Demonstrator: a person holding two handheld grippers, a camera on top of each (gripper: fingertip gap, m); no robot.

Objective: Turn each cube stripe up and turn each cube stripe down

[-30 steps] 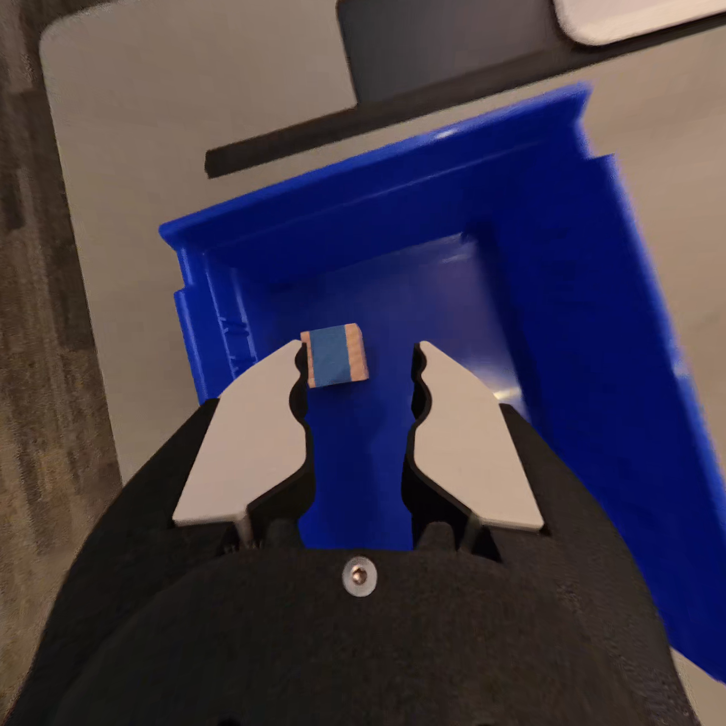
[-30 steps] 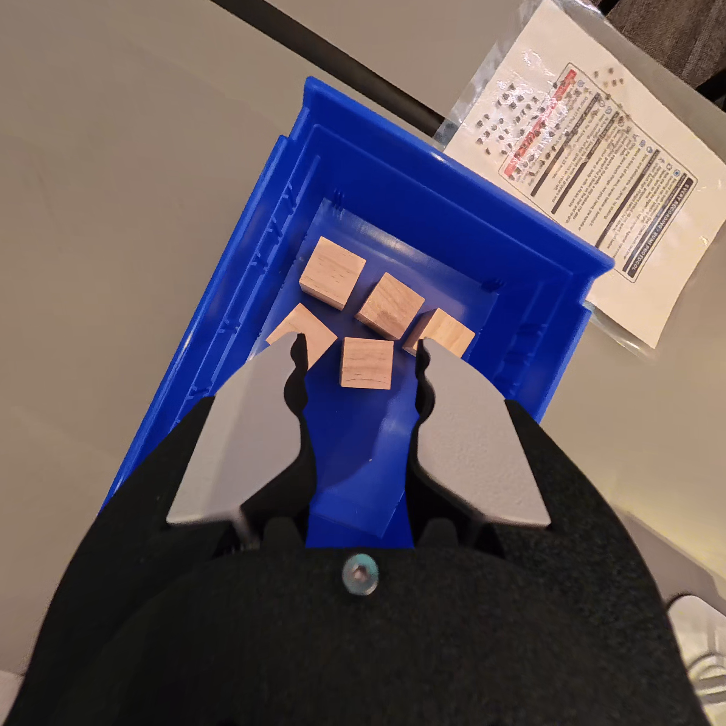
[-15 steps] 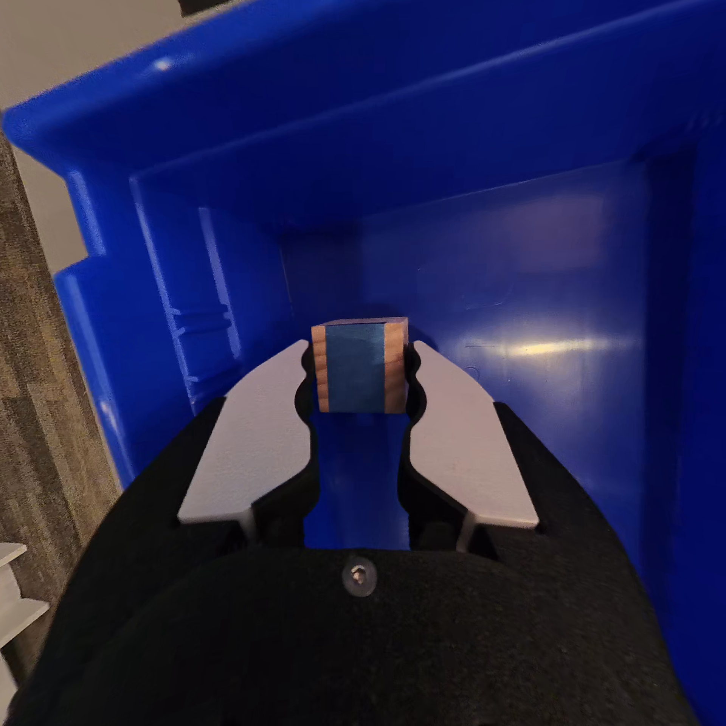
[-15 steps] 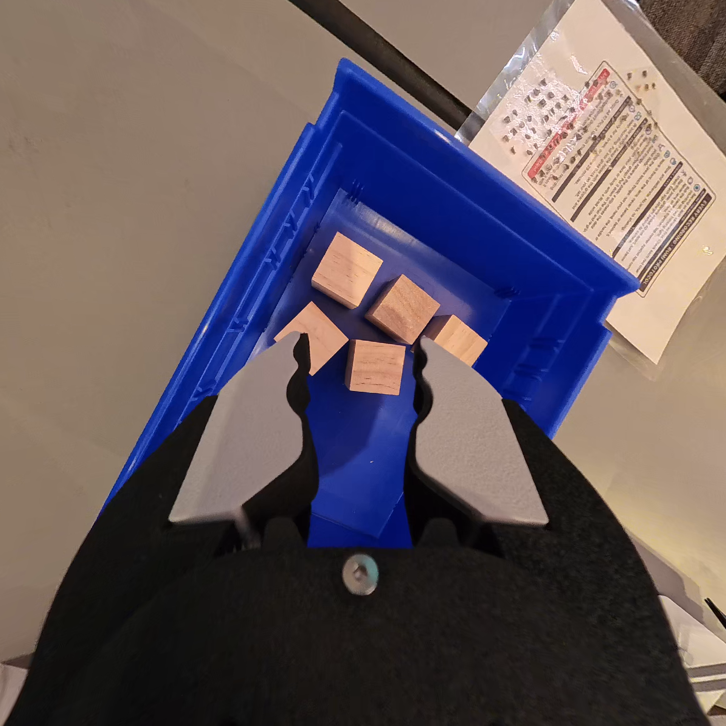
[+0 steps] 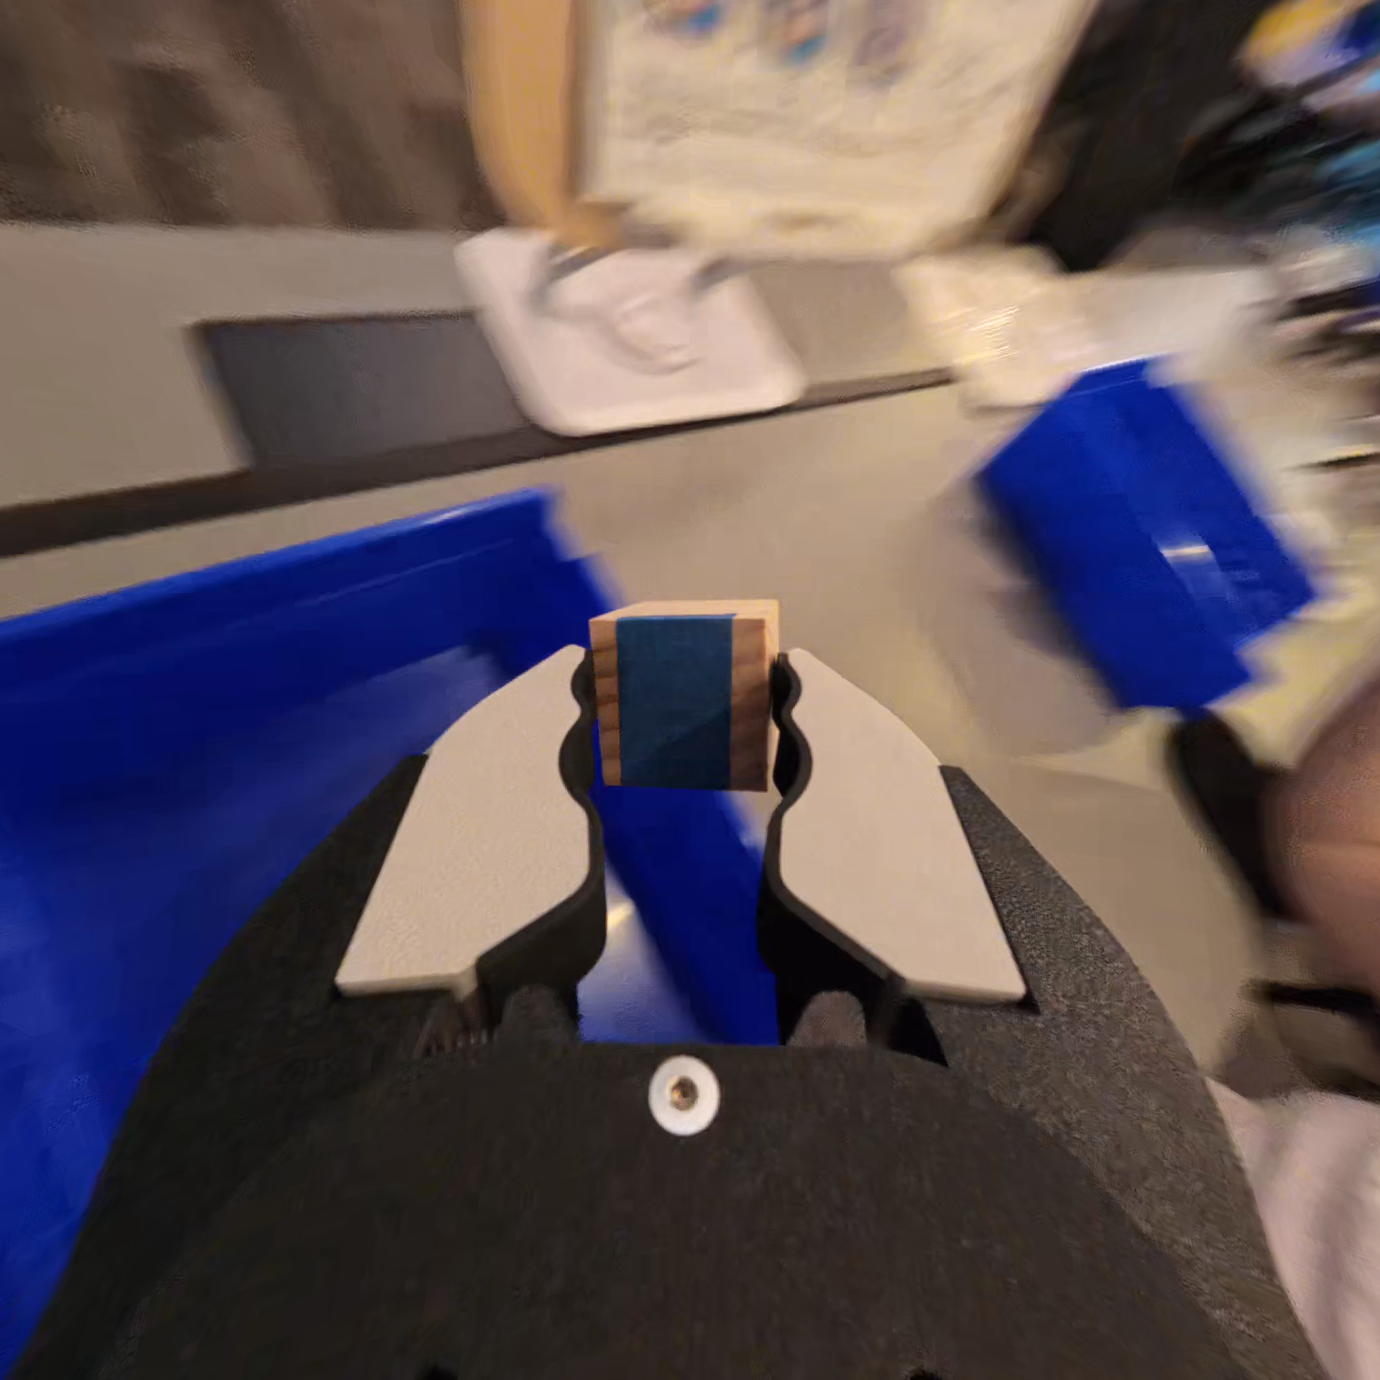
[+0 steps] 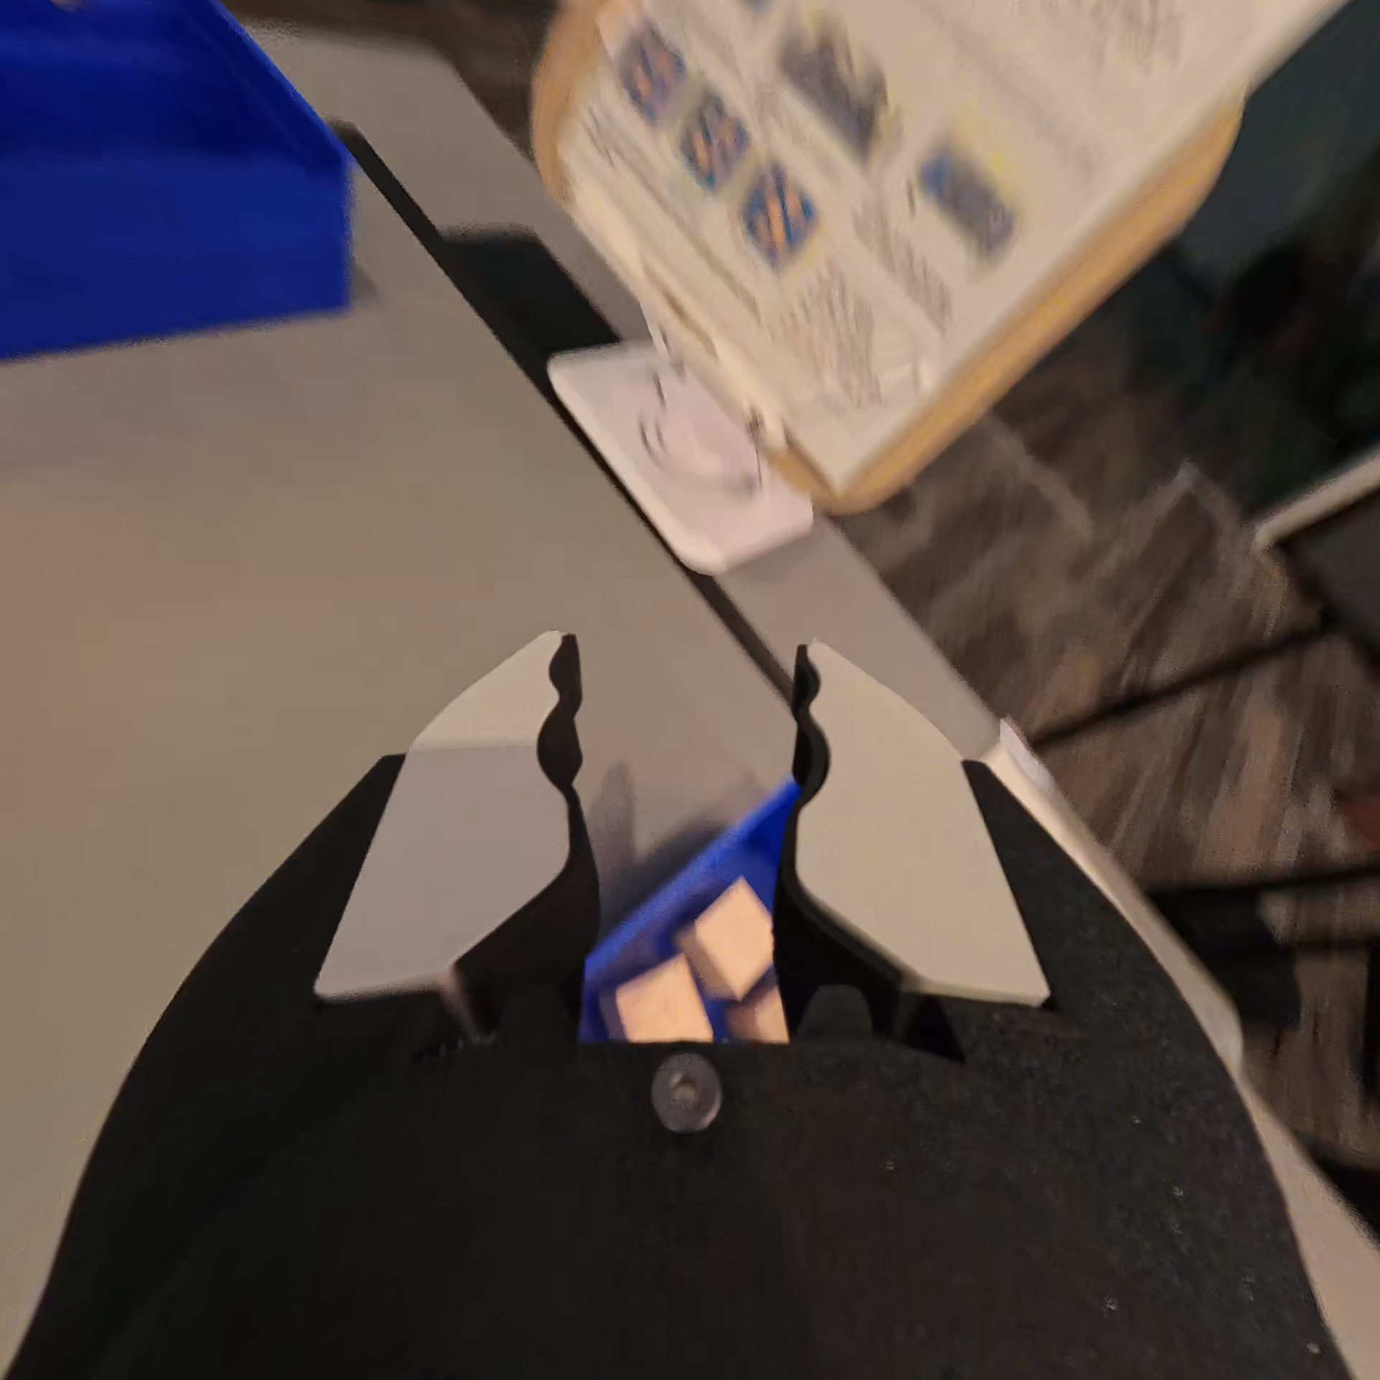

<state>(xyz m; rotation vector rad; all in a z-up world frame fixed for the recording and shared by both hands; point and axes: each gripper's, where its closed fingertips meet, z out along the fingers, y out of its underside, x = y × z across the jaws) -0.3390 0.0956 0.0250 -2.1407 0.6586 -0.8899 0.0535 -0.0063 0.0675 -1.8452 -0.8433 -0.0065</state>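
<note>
My left gripper [image 5: 681, 709] is shut on a wooden cube with a blue stripe [image 5: 681, 702]. The stripe faces the camera. It holds the cube above the rim of a blue bin [image 5: 224, 672]. A second blue bin [image 5: 1142, 552] lies farther off at the right, blurred. My right gripper [image 6: 683, 672] is open and empty, raised above the grey table [image 6: 224, 597]. Below it, between its fingers, shows the corner of a blue bin [image 6: 709, 866] with plain wooden cubes [image 6: 728, 945] inside. Another blue bin [image 6: 149, 172] shows at the upper left.
A white flat base [image 5: 635, 343] stands at the table's far side, also in the right wrist view [image 6: 687, 463]. A printed board with a tan edge [image 6: 896, 209] stands above it. A dark gap [image 6: 523, 299] splits the table. Carpet floor [image 6: 1120, 672] lies beyond the edge.
My left gripper closed on the striped cube inside the bin and lifted it above the rim. My right gripper rose and swung away from the bin of plain cubes. Both views are blurred.
</note>
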